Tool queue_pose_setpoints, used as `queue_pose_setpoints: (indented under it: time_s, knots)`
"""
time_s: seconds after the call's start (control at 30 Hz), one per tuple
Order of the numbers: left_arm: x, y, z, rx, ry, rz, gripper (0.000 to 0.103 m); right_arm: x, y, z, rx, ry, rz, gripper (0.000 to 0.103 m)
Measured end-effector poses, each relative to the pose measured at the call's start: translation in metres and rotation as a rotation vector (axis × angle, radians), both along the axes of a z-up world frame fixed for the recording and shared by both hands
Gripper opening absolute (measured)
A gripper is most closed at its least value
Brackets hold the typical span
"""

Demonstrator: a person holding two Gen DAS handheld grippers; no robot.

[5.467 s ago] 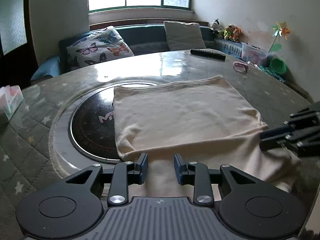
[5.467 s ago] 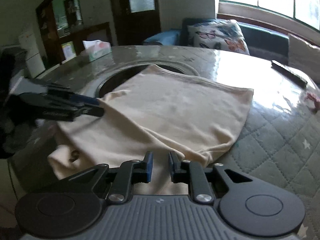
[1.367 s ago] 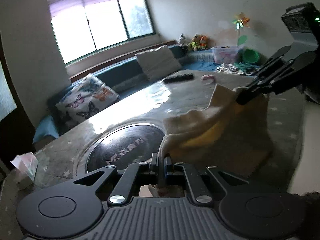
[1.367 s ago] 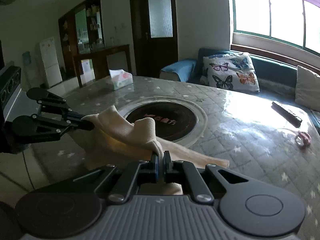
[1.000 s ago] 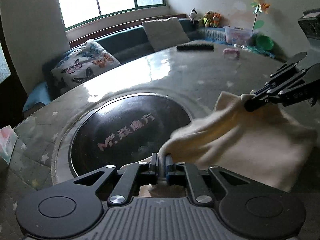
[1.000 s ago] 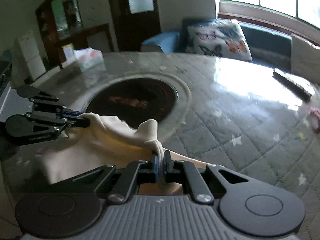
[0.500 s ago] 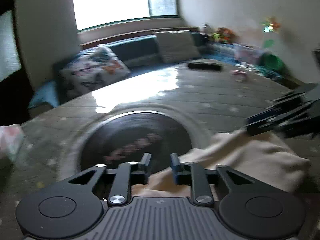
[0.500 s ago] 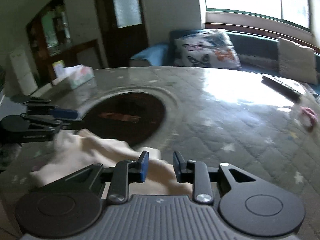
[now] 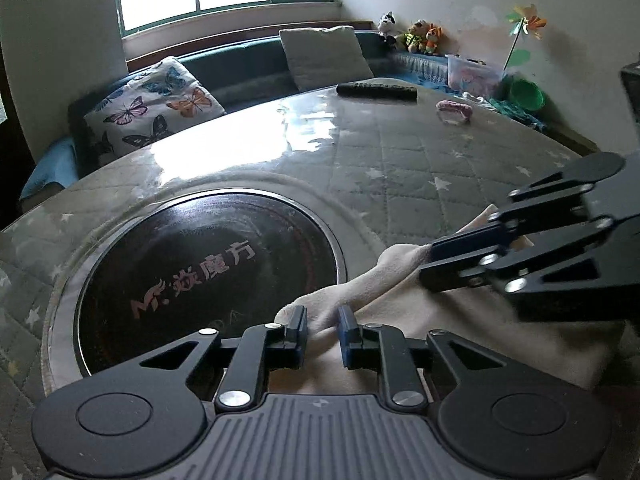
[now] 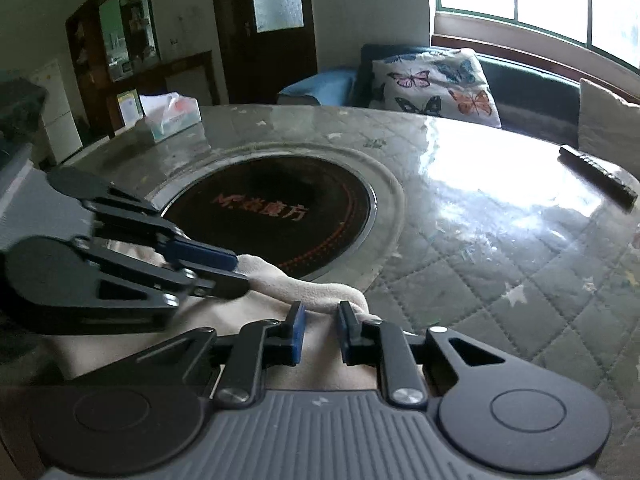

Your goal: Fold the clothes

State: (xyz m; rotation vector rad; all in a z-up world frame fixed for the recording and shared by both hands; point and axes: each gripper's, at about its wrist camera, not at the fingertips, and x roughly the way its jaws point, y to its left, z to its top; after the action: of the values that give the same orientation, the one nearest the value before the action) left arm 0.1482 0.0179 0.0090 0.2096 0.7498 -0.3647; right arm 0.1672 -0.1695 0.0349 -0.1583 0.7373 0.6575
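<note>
Cream garment point(image 9: 460, 320) folded, lying on quilted table's near edge, rumpled fold ridge along top.

The quilted table point(image 9: 420, 160) carries a cream garment point(image 9: 460, 320), remote point(image 9: 376, 90) and tissue box point(image 10: 170, 116).

Your left tongs point(image 9: 322, 330) and right tongs point(image 10: 321, 327) look alike: matte black linkage arms pinned with silver screws, blue pads on the fingertips point(image 9: 347, 330), round black discs either side, and a grey ribbed base with what seems a small centre mark.
</note>
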Motion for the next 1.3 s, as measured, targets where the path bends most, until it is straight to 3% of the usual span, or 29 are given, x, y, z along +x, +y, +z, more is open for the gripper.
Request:
queue_pose_setpoints:
  time_s: [0.37,0.73,1.13,1.3]
  knots:
    - [-0.003,-0.003,-0.001,0.021,-0.017,0.006,0.019,-0.009,-0.053,-0.006,0.093,0.042,-0.147,0.02]
    - [-0.015,0.001,0.008,0.019,-0.057,0.036,0.027,-0.014,-0.065,-0.003,0.087,0.012,-0.174,0.022]
    - [-0.1,-0.002,0.017,0.024,-0.147,-0.03,0.027,-0.079,-0.024,0.015,0.04,-0.073,0.062,0.03]
    - [-0.116,0.005,0.01,0.034,-0.153,-0.003,0.027,-0.094,0.003,0.007,-0.001,-0.114,0.126,0.03]
